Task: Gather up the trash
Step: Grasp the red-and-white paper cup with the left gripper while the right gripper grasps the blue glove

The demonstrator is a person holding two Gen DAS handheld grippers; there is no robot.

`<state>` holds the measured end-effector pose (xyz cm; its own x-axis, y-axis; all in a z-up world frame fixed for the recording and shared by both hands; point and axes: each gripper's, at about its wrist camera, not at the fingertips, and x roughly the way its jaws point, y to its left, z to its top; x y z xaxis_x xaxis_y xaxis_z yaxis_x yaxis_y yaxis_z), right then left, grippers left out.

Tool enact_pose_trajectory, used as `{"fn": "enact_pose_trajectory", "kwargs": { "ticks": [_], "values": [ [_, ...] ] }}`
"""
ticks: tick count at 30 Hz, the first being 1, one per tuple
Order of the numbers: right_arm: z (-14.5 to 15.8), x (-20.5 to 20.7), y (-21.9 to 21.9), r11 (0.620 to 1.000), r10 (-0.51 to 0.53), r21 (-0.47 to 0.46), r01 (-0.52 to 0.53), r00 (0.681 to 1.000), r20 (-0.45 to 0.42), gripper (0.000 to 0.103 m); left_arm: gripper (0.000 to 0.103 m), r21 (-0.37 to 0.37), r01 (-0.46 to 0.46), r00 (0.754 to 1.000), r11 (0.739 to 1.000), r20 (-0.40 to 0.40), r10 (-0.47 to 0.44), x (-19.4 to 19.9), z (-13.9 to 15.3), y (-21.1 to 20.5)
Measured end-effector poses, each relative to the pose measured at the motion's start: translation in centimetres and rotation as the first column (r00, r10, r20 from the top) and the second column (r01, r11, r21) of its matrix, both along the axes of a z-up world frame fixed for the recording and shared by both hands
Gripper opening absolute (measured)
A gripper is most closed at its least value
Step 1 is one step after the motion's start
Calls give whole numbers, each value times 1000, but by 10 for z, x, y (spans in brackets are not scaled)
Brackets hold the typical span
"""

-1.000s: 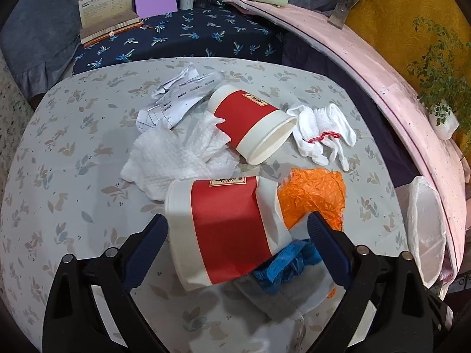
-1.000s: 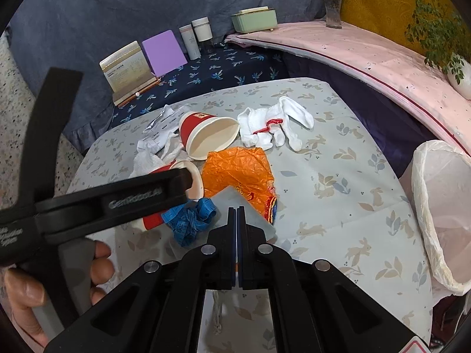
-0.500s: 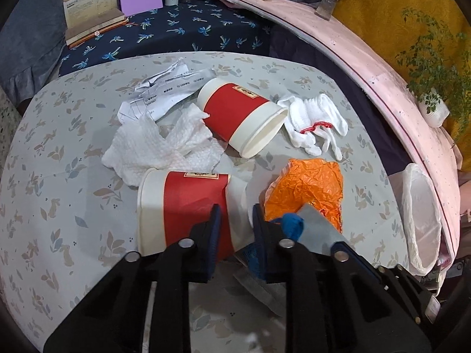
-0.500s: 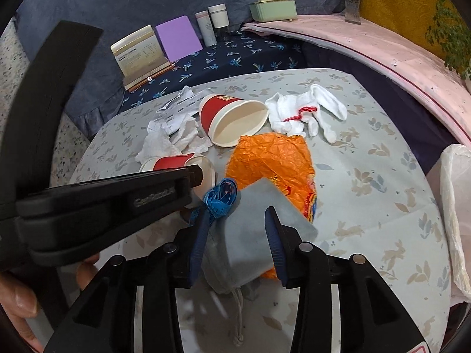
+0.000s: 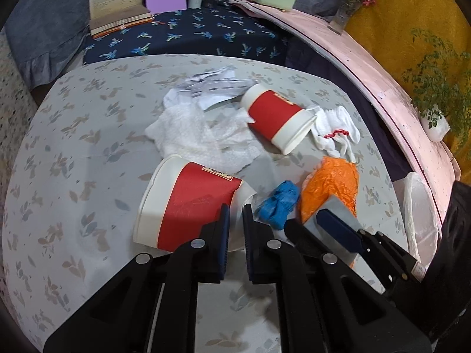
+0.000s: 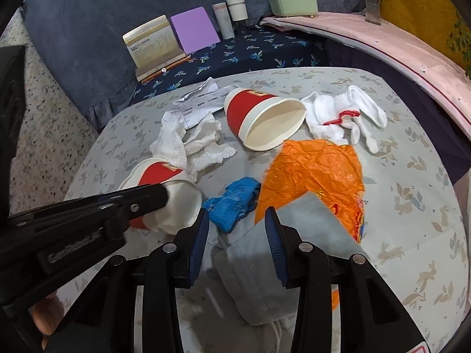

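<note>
The left gripper (image 5: 235, 220) has its jaws pinching the crushed rim of the near red cup (image 5: 188, 203); the right gripper (image 6: 237, 229) has its jaws spread over a grey pouch (image 6: 265, 264) on the worktop (image 6: 412, 206).

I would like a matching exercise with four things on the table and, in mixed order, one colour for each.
Things:
1. crumpled wrapper
2. glove
3. small wad
4. flat pouch

Colours:
A. blue
B. grey
C. orange
D. white with a red band

Pairs: 1-C, 2-D, 3-A, 4-B
</note>
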<state>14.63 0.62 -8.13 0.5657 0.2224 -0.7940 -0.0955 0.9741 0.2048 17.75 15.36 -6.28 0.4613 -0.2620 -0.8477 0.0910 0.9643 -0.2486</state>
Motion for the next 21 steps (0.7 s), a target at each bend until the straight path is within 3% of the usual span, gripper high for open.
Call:
{"fn": "enact_pose_trajectory", "kwargs": {
  "ticks": [4,6,8,10,13,17,21],
  "values": [
    [-3,2,4,1000,7,-1,-7,1000,-9,39,10,34,-29,999,999,-11,30,-9,-5,14],
    [-3,2,5,1000,7,-4,-7,1000,-12,39,11,14,-53,998,998,-22,53,-12,-5,24],
    [-4,2,8,1000,8,-3,-8,1000,-18,39,27,-13,-76,996,997,-39,75,-12,-3,32],
    [-5,2,9,1000,6,-4,-7,1000,-17,39,58,-54,-104,994,993,-26,103,-12,3,40],
    [-5,3,12,1000,4,-5,-4,1000,-19,39,76,-82,-160,987,984,-24,158,-5,10,48],
    [-7,7,13,1000,-3,-6,2,1000,-28,39,79,-100,-270,960,958,-103,260,13,1,56],
    [-10,13,16,1000,-9,-9,8,999,-36,39,79,-44,-401,900,915,-202,385,23,-18,65]
  ]
}}
